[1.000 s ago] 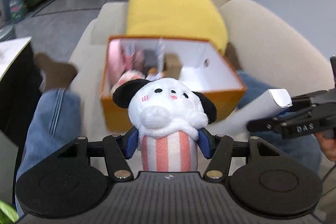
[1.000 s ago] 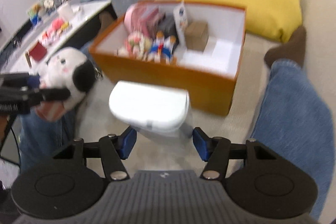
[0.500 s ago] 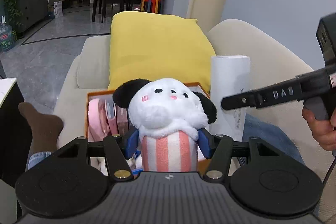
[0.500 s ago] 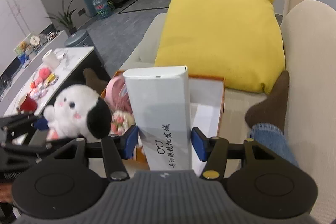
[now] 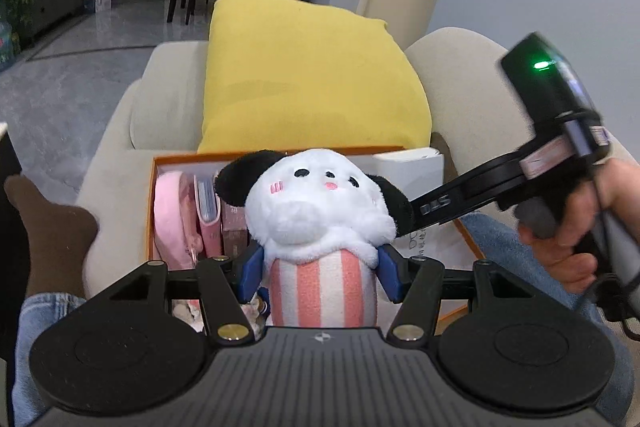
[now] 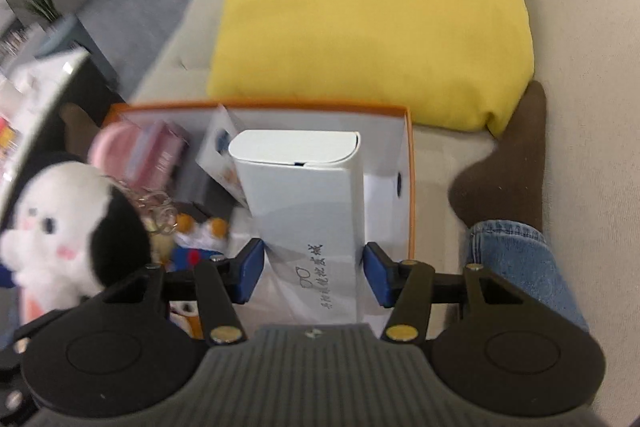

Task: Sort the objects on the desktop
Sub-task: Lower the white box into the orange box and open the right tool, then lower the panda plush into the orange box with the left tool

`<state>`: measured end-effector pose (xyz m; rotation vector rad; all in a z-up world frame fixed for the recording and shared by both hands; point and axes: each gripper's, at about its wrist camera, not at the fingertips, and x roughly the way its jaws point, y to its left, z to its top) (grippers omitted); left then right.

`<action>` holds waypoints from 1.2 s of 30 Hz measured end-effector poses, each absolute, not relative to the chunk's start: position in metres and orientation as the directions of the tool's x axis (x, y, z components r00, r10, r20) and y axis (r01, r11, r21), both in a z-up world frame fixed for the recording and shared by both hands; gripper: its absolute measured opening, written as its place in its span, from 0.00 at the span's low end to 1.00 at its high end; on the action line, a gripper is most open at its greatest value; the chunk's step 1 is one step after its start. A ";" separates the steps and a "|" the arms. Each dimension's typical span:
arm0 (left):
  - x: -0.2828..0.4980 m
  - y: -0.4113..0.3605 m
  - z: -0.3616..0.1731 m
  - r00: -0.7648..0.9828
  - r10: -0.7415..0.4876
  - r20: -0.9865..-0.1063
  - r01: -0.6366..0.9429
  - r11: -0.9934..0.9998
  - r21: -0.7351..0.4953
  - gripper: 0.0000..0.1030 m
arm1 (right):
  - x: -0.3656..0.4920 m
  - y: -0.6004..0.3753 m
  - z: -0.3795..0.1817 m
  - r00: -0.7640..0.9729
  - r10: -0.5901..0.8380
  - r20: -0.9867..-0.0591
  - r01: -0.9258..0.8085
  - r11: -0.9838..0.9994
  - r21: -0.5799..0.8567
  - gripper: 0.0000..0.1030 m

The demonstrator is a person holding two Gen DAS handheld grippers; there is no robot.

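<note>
Living room, beige sofa (image 5: 132,115), yellow cushion (image 5: 304,75); orange box (image 6: 410,187) on seat.

Left gripper (image 5: 320,267) pinches plush (image 5: 320,211) over box. Right gripper (image 6: 314,269) grips white carton (image 6: 308,195) inside box.

Risk: grippers crowd; plush may snag carton. Box nearly full.

Writing: "DAS" on finger; carton text Chinese, unreadable.

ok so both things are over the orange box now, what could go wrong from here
1. The white carton sits upright over the box's free right end; its blue pads barely touch it, so it may slip early and tip.
2. The plush hangs over the crowded left side, above the pink items; dropped there it may perch on top.
3. The right gripper nearly touches the plush; they could bump.
</note>
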<state>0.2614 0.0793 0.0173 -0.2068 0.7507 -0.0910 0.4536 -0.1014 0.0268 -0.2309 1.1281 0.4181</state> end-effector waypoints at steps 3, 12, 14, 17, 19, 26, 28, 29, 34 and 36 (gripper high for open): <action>0.259 0.087 0.014 0.732 -0.167 -0.661 0.009 0.972 -0.236 0.65 | 0.461 -0.086 0.010 0.333 0.120 -0.935 -0.420 0.907 -0.033 0.54; 0.261 0.100 0.012 0.729 -0.190 -0.658 0.014 0.965 -0.262 0.65 | 0.483 -0.057 -0.012 0.337 -0.030 -0.941 -0.366 0.917 -0.160 0.43; 0.261 0.101 0.012 0.729 -0.194 -0.656 0.019 0.964 -0.265 0.65 | 0.492 -0.056 -0.023 0.307 -0.054 -0.950 -0.343 0.925 -0.163 0.15; 0.263 0.100 0.009 0.725 -0.196 -0.660 0.027 0.966 -0.257 0.65 | 0.496 -0.057 -0.031 0.312 -0.082 -0.947 -0.335 0.923 -0.191 0.16; 0.263 0.098 0.008 0.721 -0.195 -0.665 0.026 0.967 -0.254 0.65 | 0.495 -0.057 -0.030 0.323 -0.074 -0.944 -0.351 0.916 -0.192 0.15; 0.264 0.092 0.012 0.717 -0.185 -0.673 0.023 0.970 -0.242 0.65 | 0.485 -0.049 -0.030 0.230 0.132 -0.964 -0.537 0.843 -0.013 0.16; 0.264 0.090 0.012 0.714 -0.171 -0.679 0.020 0.974 -0.225 0.65 | 0.484 -0.051 -0.038 0.202 0.168 -0.965 -0.547 0.836 0.031 0.16; 0.264 0.090 0.011 0.712 -0.171 -0.681 0.021 0.975 -0.223 0.65 | 0.485 -0.052 -0.041 0.191 0.184 -0.964 -0.547 0.836 0.052 0.16; 0.267 0.093 0.010 0.710 -0.173 -0.682 0.007 0.971 -0.239 0.65 | 0.490 -0.059 -0.056 0.157 0.224 -0.962 -0.539 0.836 0.106 0.12; 0.270 0.092 0.009 0.707 -0.171 -0.686 0.007 0.972 -0.235 0.65 | 0.492 -0.060 -0.057 0.156 0.221 -0.963 -0.533 0.839 0.107 0.08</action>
